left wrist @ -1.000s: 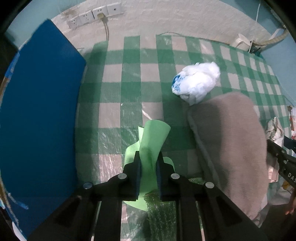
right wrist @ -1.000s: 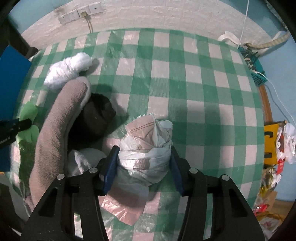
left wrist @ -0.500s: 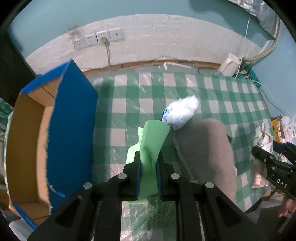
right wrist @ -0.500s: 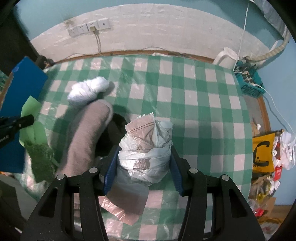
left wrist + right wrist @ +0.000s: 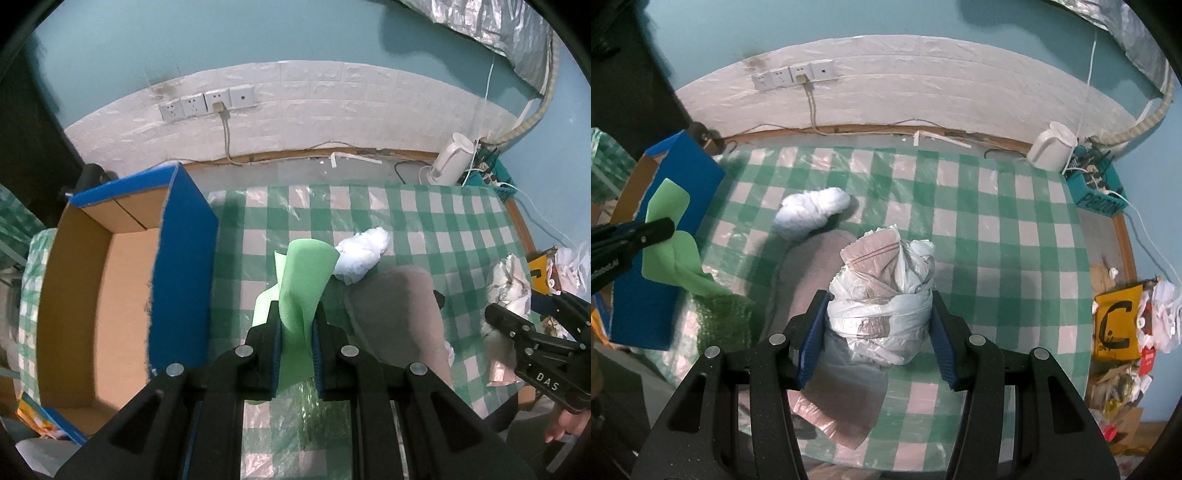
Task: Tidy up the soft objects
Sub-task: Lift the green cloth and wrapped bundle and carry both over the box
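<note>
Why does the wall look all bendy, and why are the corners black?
Both wrist views use a fisheye lens: the white brick wall bows into an arch, and the round lens edge leaves the corners dark. In the right wrist view, the checked tablecloth shines with glare from its plastic cover. The green foam sheet looks sharp, not blurred.

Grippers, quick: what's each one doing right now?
Left gripper: closed on the green foam sheet.
Right gripper: closed on the wadded plastic bag bundle.
</note>
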A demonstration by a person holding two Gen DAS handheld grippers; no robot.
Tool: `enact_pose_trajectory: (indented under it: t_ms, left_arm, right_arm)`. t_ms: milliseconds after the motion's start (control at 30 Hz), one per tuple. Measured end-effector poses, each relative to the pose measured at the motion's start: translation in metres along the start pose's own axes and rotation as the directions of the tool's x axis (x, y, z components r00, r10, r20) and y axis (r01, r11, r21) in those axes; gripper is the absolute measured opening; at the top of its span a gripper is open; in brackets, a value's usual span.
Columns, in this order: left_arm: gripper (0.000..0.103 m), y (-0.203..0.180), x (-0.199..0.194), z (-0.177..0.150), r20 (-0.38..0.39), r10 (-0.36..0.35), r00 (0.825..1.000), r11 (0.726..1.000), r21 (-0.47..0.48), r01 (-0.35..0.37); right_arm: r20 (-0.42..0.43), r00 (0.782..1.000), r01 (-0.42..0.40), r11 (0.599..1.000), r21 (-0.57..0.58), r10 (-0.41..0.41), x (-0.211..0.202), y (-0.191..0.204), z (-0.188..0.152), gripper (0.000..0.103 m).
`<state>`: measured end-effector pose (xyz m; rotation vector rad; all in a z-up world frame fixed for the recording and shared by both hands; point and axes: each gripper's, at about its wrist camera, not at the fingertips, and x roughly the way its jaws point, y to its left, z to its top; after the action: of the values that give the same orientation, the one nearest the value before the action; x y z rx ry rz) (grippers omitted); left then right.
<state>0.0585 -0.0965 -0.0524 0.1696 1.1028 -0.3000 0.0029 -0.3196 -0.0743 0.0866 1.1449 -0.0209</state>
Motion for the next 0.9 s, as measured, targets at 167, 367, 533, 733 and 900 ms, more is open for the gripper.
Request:
enact_pose_trajectory:
  t_ms: [167, 367, 533, 733, 900]
  left_arm:
    - [0.014, 0.006, -0.016, 0.001, 0.031, 0.02, 0.999, 1.0, -0.002, -0.02]
    - [0.014, 0.016, -0.033, 0.001, 0.065, 0.031, 0.997, 0.999, -0.017, -0.03]
    - [0.014, 0.029, -0.049, 0.002, 0.093, 0.037, 0.995, 0.999, -0.036, -0.033]
    - [0.014, 0.048, -0.069, 0.001, 0.129, 0.043, 0.991, 0.997, -0.069, -0.034]
    - [0.014, 0.069, -0.085, -0.001, 0.166, 0.068, 0.984, 0.994, -0.101, -0.052]
  right_arm:
    - [0.016, 1.0, -0.013, 1.0, -0.013, 0.013, -0.009, 0.01, 0.006, 0.052]
    - [0.032, 0.999, -0.029, 0.999, -0.04, 0.03, -0.018, 0.027, 0.014, 0.052]
    - [0.054, 0.997, -0.054, 0.996, -0.074, 0.059, -0.03, 0.05, 0.024, 0.052]
    - [0.073, 0.992, -0.089, 0.988, -0.127, 0.099, -0.043, 0.086, 0.039, 0.052]
    - [0.078, 0.988, -0.119, 0.977, -0.174, 0.135, -0.049, 0.119, 0.05, 0.052]
